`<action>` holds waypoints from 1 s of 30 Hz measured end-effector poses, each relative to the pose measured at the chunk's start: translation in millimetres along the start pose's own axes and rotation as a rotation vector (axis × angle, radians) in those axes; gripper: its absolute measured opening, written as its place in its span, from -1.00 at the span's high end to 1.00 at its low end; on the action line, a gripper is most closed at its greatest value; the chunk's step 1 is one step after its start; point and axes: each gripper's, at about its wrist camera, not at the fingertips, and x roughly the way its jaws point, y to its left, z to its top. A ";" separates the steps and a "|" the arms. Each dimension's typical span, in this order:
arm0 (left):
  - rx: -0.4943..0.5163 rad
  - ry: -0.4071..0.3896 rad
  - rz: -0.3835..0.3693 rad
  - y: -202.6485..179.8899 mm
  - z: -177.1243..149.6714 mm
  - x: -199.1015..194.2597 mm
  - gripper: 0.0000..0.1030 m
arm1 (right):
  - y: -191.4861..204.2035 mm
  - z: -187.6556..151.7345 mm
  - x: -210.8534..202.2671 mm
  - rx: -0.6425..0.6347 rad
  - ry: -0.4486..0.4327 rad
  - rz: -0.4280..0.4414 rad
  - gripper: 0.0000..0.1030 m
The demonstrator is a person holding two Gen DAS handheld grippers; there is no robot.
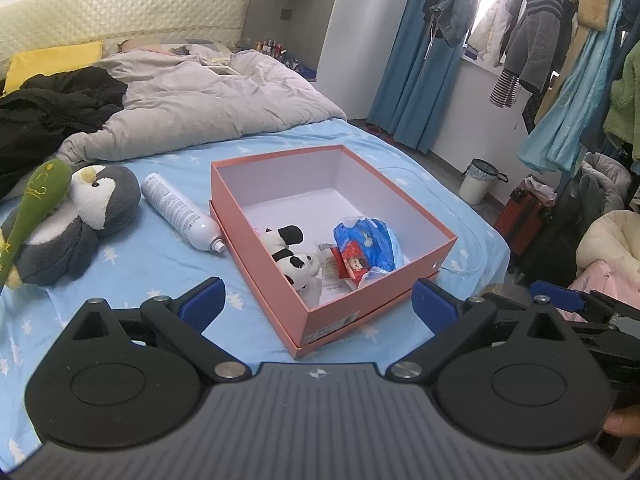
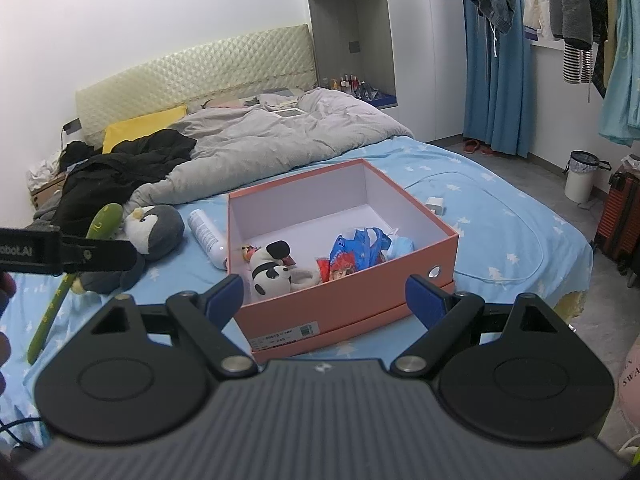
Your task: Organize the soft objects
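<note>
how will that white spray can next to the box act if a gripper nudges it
The white spray can lies on its side on the blue sheet, so it would probably roll. It looks rigid and smooth, likely slippery between pads. The soft bedding may damp the roll.

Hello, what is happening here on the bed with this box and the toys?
A person holds two grippers over the bed, sorting soft things into the pink box. The left gripper and right gripper are both open and empty. A panda plush and blue bag lie inside. The penguin plush, green plush stick and white bottle lie outside.
</note>
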 end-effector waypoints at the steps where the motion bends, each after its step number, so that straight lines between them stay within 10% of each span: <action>1: -0.001 -0.001 0.001 -0.3 -0.2 -0.3 -0.97 | 0.0 -0.1 0.1 0.000 0.001 0.000 -0.74; 30: -0.001 -0.019 0.007 -0.5 -1.6 -4.8 -0.97 | 2.4 0.3 0.2 -0.002 0.006 0.012 -0.74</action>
